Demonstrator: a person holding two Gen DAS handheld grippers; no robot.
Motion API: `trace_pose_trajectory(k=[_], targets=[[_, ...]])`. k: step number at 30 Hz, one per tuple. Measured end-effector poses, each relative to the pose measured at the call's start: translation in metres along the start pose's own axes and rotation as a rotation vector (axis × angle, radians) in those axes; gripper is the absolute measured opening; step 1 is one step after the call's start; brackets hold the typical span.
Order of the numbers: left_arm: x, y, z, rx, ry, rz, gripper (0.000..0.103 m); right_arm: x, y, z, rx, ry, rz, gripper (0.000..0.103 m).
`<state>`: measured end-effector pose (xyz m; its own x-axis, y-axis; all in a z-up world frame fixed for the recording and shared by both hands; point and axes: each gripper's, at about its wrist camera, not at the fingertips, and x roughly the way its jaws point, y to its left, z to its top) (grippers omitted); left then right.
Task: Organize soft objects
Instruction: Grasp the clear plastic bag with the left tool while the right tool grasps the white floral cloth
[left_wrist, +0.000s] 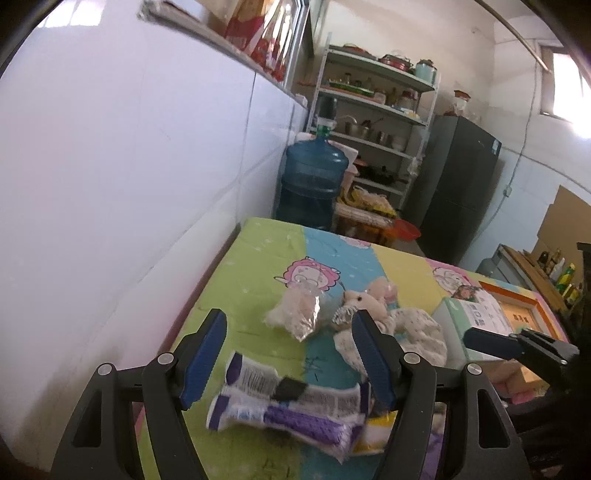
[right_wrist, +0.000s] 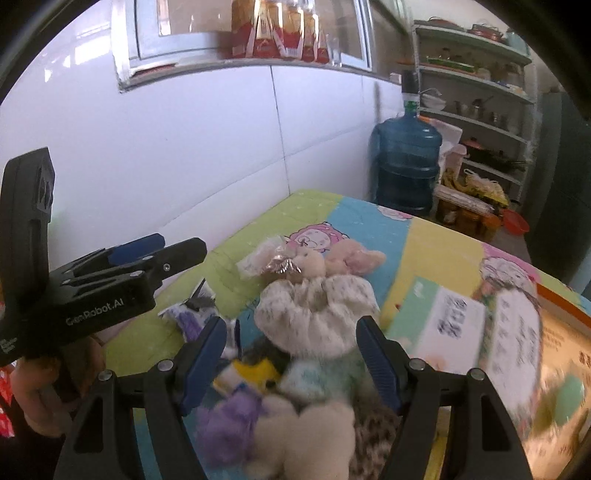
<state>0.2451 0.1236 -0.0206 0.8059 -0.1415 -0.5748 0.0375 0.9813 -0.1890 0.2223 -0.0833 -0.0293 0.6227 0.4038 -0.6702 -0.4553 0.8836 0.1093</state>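
Note:
Soft objects lie on a colourful cartoon sheet (left_wrist: 258, 254). My left gripper (left_wrist: 288, 362) is open above packets of white and purple cloth (left_wrist: 288, 410). Beyond it lie a bagged plush (left_wrist: 299, 314), a pink and cream plush bunny (left_wrist: 369, 299) and a white dotted fabric piece (left_wrist: 413, 332). My right gripper (right_wrist: 291, 358) is open over a pile: the white dotted fabric (right_wrist: 317, 314), a pale green item (right_wrist: 317, 376), a purple plush (right_wrist: 229, 421) and a cream plush (right_wrist: 303, 435). The left gripper (right_wrist: 147, 251) also shows at the left in the right wrist view.
A white tiled wall (left_wrist: 110, 184) runs along the left of the sheet. A light green box (left_wrist: 476, 317) with a printed label sits at the right. A blue water jug (left_wrist: 314, 181), shelves (left_wrist: 376, 110) and a dark fridge (left_wrist: 458, 184) stand behind.

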Motion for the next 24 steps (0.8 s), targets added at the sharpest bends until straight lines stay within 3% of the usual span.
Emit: trace_pose_trajectory(k=[10, 16, 20, 24], targets=[[0.067, 0.006, 0.019, 0.025, 0.159, -0.011, 0.072, 0.056, -0.011, 0.021, -0.016, 0.116, -0.04, 0.073], [0.1, 0.0, 0.022, 0.06, 0.22, -0.013, 0.072, 0.07, -0.006, 0.026, -0.076, 0.136, -0.085, 0.073], [0.122, -0.002, 0.023, 0.069, 0.272, -0.019, 0.072, 0.078, -0.005, 0.027, -0.091, 0.158, -0.071, 0.073], [0.134, -0.001, 0.02, 0.038, 0.305, -0.078, 0.072, 0.083, -0.005, 0.028, -0.106, 0.174, -0.064, 0.072]])
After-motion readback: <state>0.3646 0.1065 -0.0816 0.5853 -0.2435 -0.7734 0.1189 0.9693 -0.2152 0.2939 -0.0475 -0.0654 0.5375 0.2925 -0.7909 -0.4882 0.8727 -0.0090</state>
